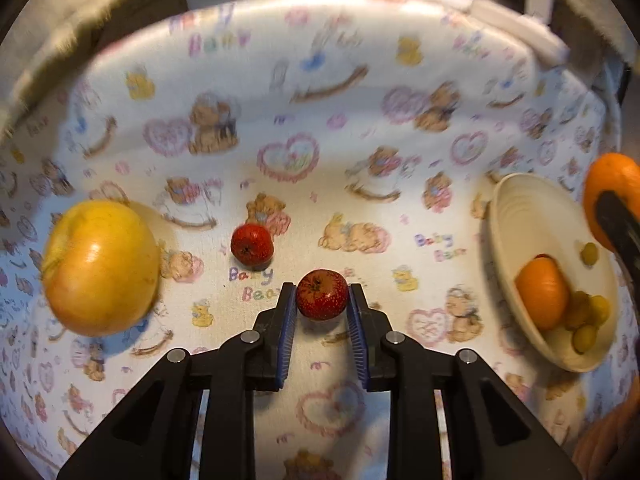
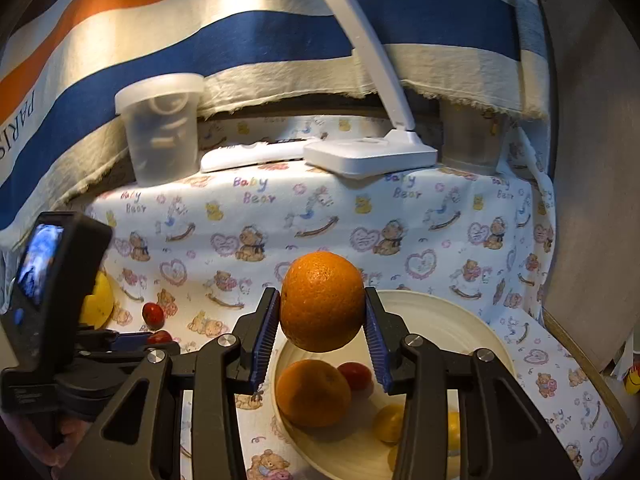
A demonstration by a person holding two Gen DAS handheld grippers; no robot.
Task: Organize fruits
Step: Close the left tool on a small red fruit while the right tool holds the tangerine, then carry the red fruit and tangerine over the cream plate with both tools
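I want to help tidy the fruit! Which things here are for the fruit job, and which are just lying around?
For the job: small red fruit in the left gripper, orange in the right gripper, other red fruit, yellow apple, bowl.

Lying about: plastic tub, white lamp, remote.

Beside the cream bowl (image 2: 460,320): a white cloth (image 1: 320,80) printed with pastel bears and pink hearts, an orange orange (image 2: 322,300), red fruits, a yellow apple (image 1: 100,266).

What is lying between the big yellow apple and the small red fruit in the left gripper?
In the left wrist view, another small red fruit on the cloth.
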